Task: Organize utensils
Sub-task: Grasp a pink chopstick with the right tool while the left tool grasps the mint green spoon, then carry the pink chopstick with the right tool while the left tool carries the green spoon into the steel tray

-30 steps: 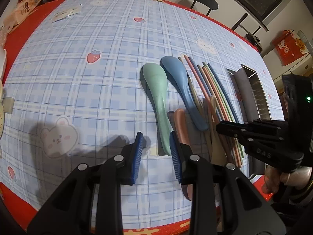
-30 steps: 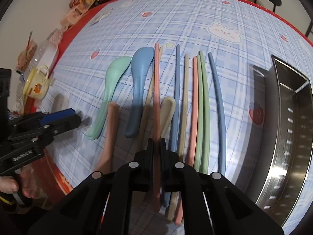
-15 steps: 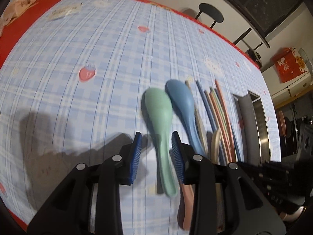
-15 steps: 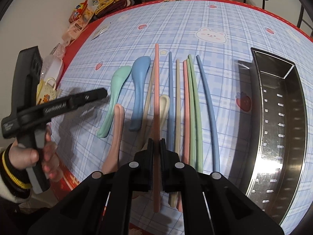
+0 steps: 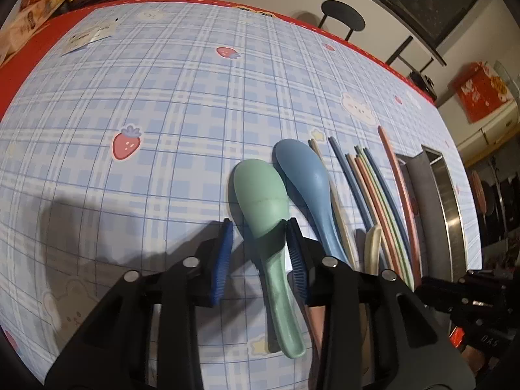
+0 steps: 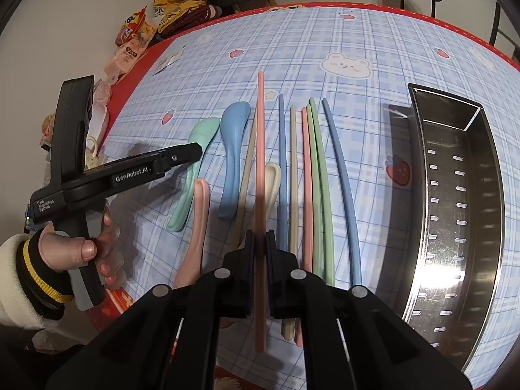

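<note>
My left gripper (image 5: 260,230) is open, its jaws on either side of the green spoon (image 5: 260,195), which lies on the tablecloth. The blue spoon (image 5: 305,178) lies just right of it. My right gripper (image 6: 259,237) is shut on a pink chopstick (image 6: 260,149) and holds it lifted above the row of chopsticks (image 6: 312,175). A pink spoon (image 6: 196,227) and a cream spoon (image 6: 272,182) lie among them. The left gripper also shows in the right wrist view (image 6: 191,152), over the green spoon (image 6: 201,133).
A steel utensil tray (image 6: 461,214) stands to the right of the chopsticks; it also shows in the left wrist view (image 5: 451,201). Snack packets (image 6: 136,35) and a cup sit at the table's left edge. A black chair (image 5: 341,19) stands beyond the far edge.
My left gripper has moved forward along the green spoon, now straddling its neck. My right gripper has lifted the pink chopstick higher and drifted toward the tray.
</note>
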A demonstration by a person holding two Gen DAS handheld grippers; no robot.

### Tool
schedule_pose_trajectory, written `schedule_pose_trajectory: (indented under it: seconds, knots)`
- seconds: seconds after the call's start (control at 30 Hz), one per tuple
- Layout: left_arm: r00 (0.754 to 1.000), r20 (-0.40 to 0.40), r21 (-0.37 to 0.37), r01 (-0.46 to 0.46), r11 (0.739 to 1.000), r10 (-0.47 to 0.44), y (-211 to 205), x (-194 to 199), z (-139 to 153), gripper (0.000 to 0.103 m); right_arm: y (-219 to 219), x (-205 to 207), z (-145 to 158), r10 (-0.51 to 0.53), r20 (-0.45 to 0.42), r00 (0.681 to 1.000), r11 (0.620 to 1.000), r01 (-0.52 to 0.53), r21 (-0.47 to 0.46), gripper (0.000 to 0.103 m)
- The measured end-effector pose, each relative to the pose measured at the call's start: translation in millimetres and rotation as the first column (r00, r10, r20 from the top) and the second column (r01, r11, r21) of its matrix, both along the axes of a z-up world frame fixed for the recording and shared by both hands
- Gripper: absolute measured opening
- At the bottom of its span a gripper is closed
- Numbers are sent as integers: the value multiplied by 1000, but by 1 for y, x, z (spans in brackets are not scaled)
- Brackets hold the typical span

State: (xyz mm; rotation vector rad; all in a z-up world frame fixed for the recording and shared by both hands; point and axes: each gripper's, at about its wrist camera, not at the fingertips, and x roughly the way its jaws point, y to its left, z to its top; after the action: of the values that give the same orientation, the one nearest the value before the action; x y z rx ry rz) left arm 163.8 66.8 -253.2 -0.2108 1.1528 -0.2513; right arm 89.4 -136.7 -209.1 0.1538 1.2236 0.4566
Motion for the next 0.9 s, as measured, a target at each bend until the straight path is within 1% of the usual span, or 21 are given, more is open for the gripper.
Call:
schedule_pose_trajectory:
  seconds: [0.03,0.1,0.17,0.23,0.27,0.4,0.47,0.6,0.7,0.73,0.9]
  knots:
    - [1000,-9,-12,11,1000,-11,-1,0,-1,27,0,0,-1,-1,-3,1000,1000,1,2,7]
    - [1000,-11,-2,16,1000,-16,-4,0,-1,26,1,-1,-1,0,-5,1000,1000,0,3,7]
    - [999,-19,-12,27,1000,-27,-6,-1,-2,20,2,-1,0,2,-3,1000,1000,-2,5,7]
    - [999,-16,0,42,999,-42,-10,-2,-1,17,1,0,1,-1,0,1000,1000,1,6,7]
    - [998,-18,9,60,998,-60,-14,-3,0,13,0,0,1,-5,2,1000,1000,5,7,7]
    - [993,-31,54,118,992,-117,-23,-13,-2,11,-5,-1,2,-23,6,1000,1000,23,16,7]
    - [991,-9,65,133,989,-133,-23,-22,-3,11,-7,-1,2,-30,5,1000,999,30,20,7]
    - [995,-17,16,101,995,-100,-15,-30,-5,11,-10,-3,1,-42,-2,999,999,42,30,7]
    - [998,-44,-13,44,999,-45,-5,-34,-4,11,-9,-5,3,-40,3,999,999,39,33,7]
    - [999,-42,-38,24,999,-26,-1,-36,-1,11,-9,-5,4,-38,6,999,999,38,35,7]
    - [1000,-22,-101,-17,995,15,9,-54,18,11,-12,-9,8,-46,10,999,998,45,51,7]
